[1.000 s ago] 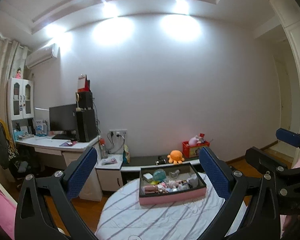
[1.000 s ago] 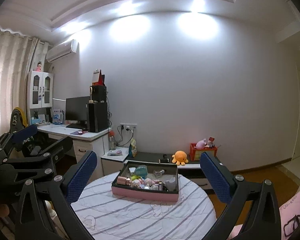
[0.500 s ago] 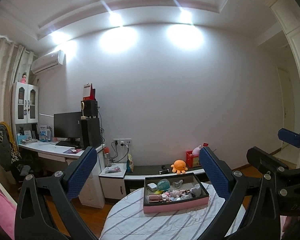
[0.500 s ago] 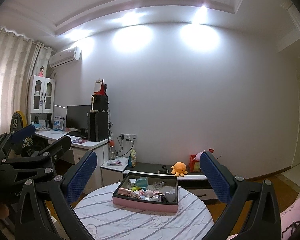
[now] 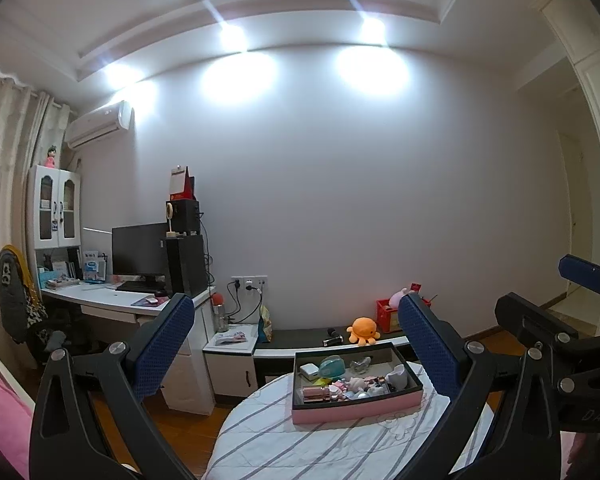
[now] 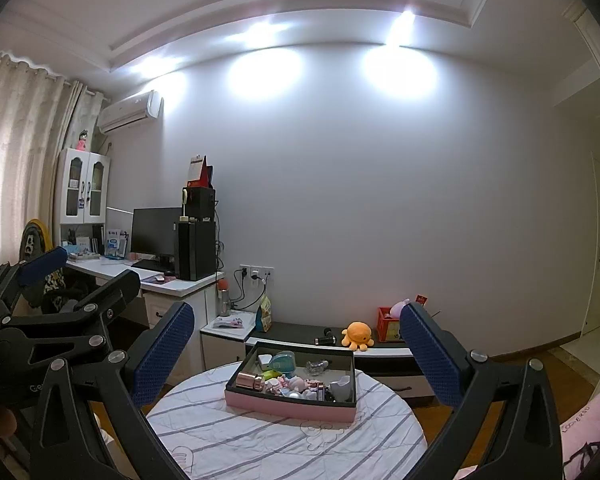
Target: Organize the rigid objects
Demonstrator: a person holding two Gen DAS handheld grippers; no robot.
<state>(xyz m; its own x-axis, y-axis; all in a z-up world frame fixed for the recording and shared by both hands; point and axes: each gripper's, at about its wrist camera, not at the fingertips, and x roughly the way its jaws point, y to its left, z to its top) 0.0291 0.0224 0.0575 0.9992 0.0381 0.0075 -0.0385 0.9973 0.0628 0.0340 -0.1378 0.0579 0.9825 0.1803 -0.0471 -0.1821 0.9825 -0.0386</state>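
Holding both the left hand-held gripper point(image 5: 296, 344) and right hand-held gripper point(image 6: 296, 346) wide and empty, we saw the pink tray point(image 6: 288, 406) on the round bench point(image 6: 260, 440), crowded with small trinkets point(image 6: 296, 384).

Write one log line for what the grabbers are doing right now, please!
left gripper: open, empty | right gripper: open, empty | pink tray: on striped table, untouched

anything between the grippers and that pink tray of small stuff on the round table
Nothing visible. The pink tray sits alone on the striped tablecloth, and bare cloth lies ahead of the open left gripper and right gripper.
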